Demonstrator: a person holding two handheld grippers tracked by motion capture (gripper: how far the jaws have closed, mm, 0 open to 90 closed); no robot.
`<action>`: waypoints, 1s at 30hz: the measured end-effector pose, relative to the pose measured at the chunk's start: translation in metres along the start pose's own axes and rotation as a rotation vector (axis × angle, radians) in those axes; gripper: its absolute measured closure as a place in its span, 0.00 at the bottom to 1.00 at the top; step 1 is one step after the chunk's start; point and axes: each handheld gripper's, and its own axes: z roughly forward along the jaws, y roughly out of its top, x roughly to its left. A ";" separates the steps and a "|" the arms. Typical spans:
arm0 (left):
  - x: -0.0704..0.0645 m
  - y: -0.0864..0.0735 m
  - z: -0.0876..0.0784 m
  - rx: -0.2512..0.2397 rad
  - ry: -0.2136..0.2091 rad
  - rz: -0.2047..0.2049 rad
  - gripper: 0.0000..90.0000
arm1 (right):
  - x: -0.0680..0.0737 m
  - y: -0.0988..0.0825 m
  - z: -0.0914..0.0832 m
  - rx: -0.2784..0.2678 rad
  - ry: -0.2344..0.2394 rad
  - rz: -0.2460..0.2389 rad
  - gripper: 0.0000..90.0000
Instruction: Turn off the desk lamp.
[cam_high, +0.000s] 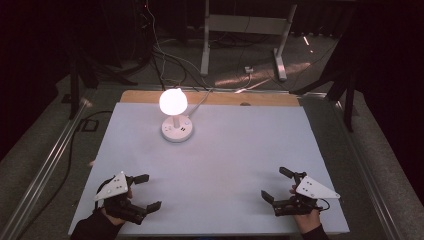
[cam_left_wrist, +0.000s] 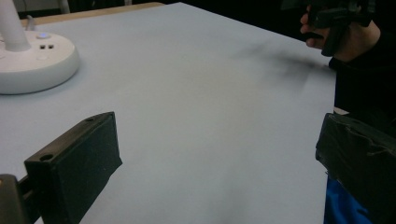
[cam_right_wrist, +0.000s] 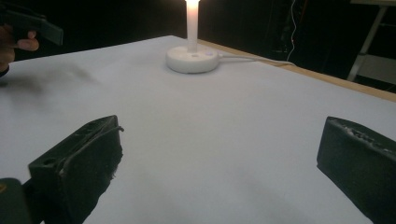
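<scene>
A white desk lamp (cam_high: 175, 117) with a glowing round bulb stands lit on its round base at the back of the pale sheet (cam_high: 215, 160). In the left gripper view the lamp base (cam_left_wrist: 32, 60) sits at the upper left, and in the right gripper view the lamp base (cam_right_wrist: 193, 59) lies ahead at centre. My left gripper (cam_high: 148, 191) rests near the front left edge, jaws wide apart with nothing between them. My right gripper (cam_high: 275, 184) rests near the front right edge, also open and empty. Both point inward across the sheet.
A white cable (cam_high: 200, 102) runs from the lamp off the back edge of the wooden table (cam_high: 260, 99). Beyond it stand a white frame's legs (cam_high: 240, 40) and loose floor cables. The room around the table is dark.
</scene>
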 end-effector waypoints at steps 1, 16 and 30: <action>-0.001 0.001 0.001 0.008 -0.013 -0.002 0.00 | 0.000 0.000 0.000 -0.006 0.002 0.005 0.00; -0.004 0.021 0.006 0.017 -0.047 0.017 0.00 | 0.002 0.005 -0.004 -0.038 -0.016 0.015 0.00; 0.014 0.048 0.003 -0.009 -0.016 0.012 0.01 | 0.001 0.005 -0.003 -0.039 -0.011 0.021 0.00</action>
